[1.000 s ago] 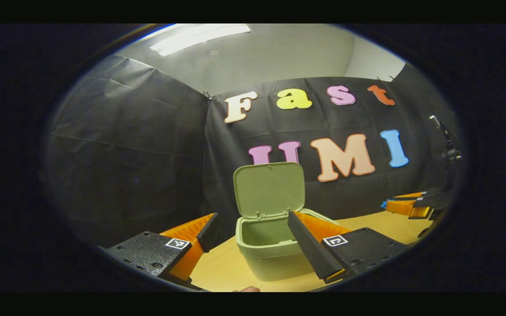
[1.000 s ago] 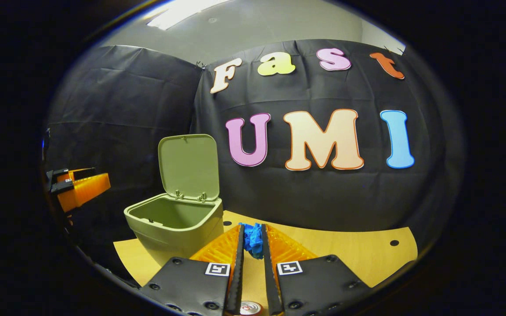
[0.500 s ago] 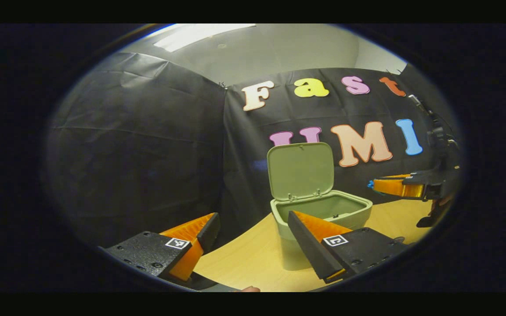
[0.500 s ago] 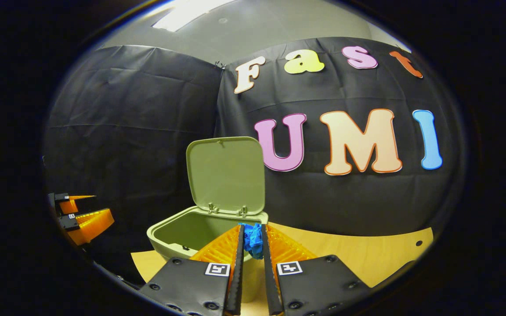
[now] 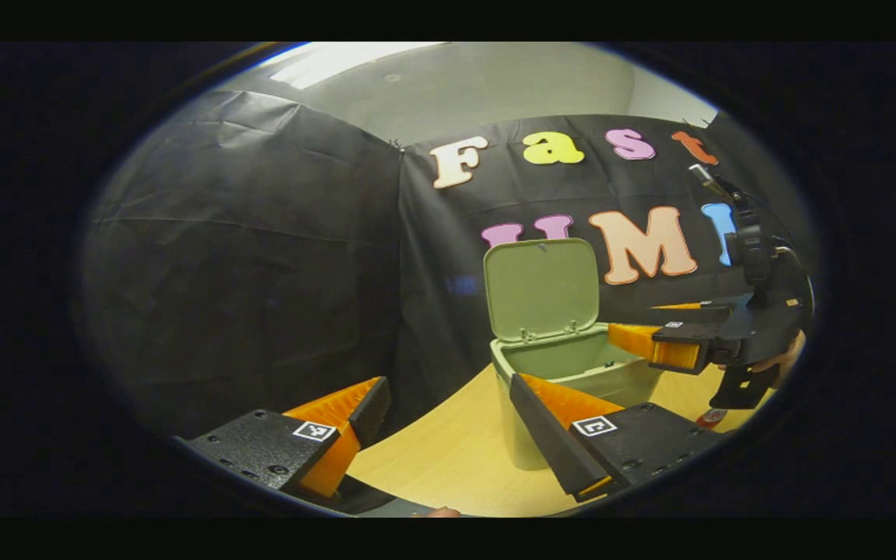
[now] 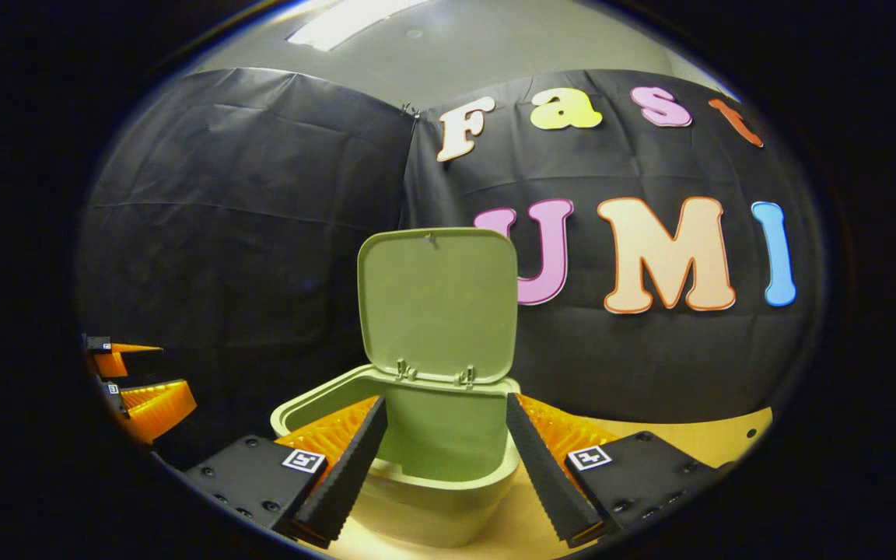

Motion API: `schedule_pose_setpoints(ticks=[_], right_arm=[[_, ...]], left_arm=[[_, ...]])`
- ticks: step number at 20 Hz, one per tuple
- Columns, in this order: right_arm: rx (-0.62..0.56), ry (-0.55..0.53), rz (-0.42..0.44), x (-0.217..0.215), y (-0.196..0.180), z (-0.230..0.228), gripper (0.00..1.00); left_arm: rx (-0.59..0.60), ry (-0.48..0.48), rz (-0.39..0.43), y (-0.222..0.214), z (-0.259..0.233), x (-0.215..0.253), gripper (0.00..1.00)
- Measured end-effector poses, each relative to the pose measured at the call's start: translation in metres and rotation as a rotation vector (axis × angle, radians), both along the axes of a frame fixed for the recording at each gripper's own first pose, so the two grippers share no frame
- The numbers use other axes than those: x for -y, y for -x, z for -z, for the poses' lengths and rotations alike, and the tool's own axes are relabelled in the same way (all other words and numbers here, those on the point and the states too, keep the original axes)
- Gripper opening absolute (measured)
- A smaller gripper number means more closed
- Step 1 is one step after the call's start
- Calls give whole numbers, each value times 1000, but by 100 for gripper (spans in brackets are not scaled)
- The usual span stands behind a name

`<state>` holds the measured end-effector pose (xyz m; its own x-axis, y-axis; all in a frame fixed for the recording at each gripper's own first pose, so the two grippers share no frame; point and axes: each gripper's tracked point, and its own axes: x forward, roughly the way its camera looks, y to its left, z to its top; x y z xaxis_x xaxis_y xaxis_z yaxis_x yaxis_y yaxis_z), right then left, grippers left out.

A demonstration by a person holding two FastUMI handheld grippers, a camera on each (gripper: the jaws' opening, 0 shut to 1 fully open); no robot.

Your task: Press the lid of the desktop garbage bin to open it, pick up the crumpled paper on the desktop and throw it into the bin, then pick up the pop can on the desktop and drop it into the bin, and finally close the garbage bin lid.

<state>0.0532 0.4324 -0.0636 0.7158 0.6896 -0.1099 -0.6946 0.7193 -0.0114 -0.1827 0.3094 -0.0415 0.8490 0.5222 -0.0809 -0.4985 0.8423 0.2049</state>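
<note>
Left gripper view: my left gripper (image 5: 448, 416) hangs wide open and empty over the wooden desktop (image 5: 448, 467), near the green garbage bin (image 5: 572, 373). Its lid (image 5: 541, 288) stands upright. My right gripper (image 5: 654, 346) reaches over the bin's mouth from the right side. A red can (image 5: 711, 418) peeks out low beneath it, likely the pop can.

Right gripper view: my right gripper (image 6: 446, 435) sits just above the bin (image 6: 432, 482), its 2 fingers spread wide and holding nothing. I see no paper inside (the bin's floor is hidden from me). I judge the next step is fetching the can; I would lift clear of the rim (image 6: 316, 400) first.
</note>
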Motion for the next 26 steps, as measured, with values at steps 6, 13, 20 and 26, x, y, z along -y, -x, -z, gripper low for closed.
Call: schedule_pose_setpoints(ticks=[6, 13, 20, 26], right_arm=[[42, -36, 130, 80, -19, -26, 100], [89, -41, 284, 189, -34, -45, 100], [101, -17, 412, 294, -39, -49, 98], [87, 2, 529, 380, -36, -43, 98]], left_arm=[[38, 31, 121, -44, -5, 46, 100], [54, 55, 226, -90, -6, 103, 94], [62, 74, 345, -128, -3, 175, 99], [15, 119, 437, -151, 31, 235, 94]])
